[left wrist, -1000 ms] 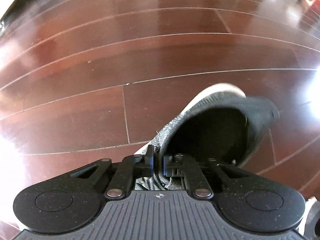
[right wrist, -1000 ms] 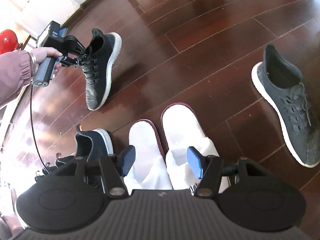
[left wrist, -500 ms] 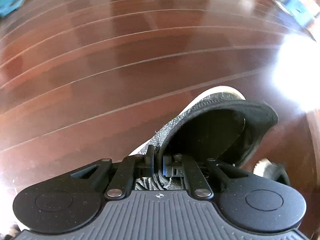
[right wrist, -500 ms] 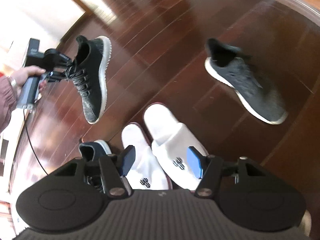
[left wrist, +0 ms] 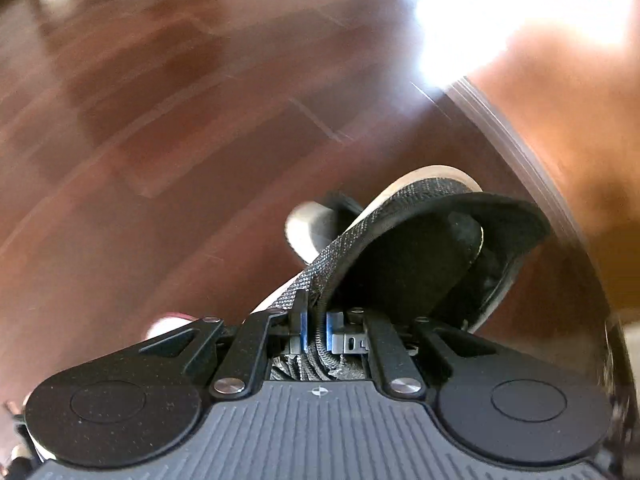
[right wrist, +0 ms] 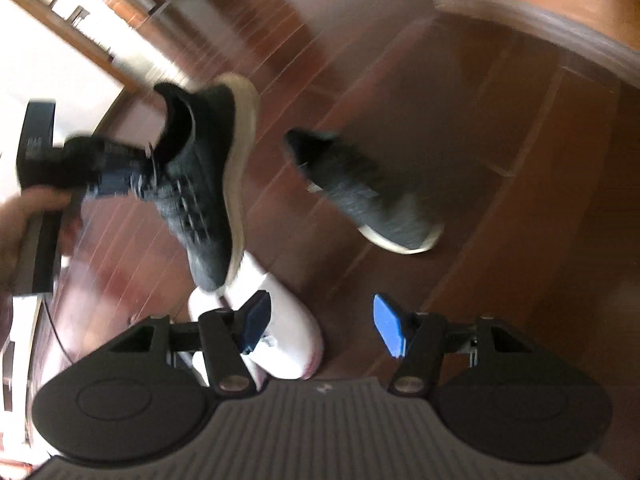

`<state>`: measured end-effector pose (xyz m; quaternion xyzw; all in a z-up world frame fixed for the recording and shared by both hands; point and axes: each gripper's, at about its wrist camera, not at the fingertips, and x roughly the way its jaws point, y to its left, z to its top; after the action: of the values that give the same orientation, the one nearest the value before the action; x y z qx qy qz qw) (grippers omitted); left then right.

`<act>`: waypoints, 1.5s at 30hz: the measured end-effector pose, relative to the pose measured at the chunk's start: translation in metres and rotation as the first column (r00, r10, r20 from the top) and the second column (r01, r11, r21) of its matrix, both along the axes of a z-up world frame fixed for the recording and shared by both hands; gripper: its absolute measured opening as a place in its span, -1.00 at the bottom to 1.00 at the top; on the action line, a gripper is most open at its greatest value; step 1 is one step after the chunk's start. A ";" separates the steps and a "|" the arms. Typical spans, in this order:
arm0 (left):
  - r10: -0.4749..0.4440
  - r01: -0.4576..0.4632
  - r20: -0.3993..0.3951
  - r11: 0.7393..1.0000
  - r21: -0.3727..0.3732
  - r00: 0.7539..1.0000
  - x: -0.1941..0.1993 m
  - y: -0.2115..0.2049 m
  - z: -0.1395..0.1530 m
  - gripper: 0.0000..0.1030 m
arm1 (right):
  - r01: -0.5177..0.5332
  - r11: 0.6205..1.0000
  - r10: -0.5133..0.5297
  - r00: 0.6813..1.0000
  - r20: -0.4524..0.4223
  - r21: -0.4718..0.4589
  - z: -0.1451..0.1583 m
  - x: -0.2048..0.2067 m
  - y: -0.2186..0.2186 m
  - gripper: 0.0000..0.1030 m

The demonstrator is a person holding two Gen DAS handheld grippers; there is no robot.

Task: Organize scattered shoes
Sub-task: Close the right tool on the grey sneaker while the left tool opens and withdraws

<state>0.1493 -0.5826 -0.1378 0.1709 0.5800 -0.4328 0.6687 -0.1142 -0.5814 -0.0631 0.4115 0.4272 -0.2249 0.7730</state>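
Note:
My left gripper [left wrist: 316, 326] is shut on the side of a dark grey knit sneaker [left wrist: 404, 248] with a white sole, held in the air. In the right wrist view that same sneaker [right wrist: 204, 184] hangs from the left gripper [right wrist: 120, 176], which a hand holds, above a pair of white slippers [right wrist: 284, 320]. Its matching sneaker [right wrist: 360, 196] lies on the wooden floor to the right. My right gripper [right wrist: 320, 324] is open above the floor, with nothing between its blue pads. The left wrist view shows the matching sneaker [left wrist: 308, 228] blurred beyond the held one.
Dark red wooden floor [right wrist: 520, 200] lies all around. A wooden skirting board and orange-brown wall [right wrist: 560, 12] run along the top right. A doorway with a bright room [right wrist: 80, 20] is at the top left. Both views are motion-blurred.
The left gripper has carried the held sneaker to the right, toward the matching sneaker and over the slippers. My right gripper has swung right, so the slippers now sit under its left finger.

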 end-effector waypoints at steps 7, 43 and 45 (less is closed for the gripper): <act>-0.243 0.245 -0.065 0.969 0.029 0.968 -0.150 -0.058 -0.031 -0.81 | 0.205 0.978 -0.204 0.979 -0.029 0.026 -0.016 -0.072 -0.018 0.17; -0.163 0.172 -0.226 0.985 0.021 0.960 -0.280 -0.067 -0.142 0.71 | 0.287 0.958 -0.286 0.946 -0.151 -0.010 -0.076 -0.161 -0.048 0.17; -0.110 0.118 -0.250 0.993 0.015 0.962 -0.270 -0.055 -0.140 0.71 | 0.262 0.965 -0.260 0.954 -0.150 -0.011 -0.078 -0.158 -0.050 0.17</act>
<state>-0.1206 -0.6371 -0.2777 0.1583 0.6547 -0.4799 0.5622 -0.2717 -0.6316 -0.1414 0.4499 0.4270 -0.3533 0.7003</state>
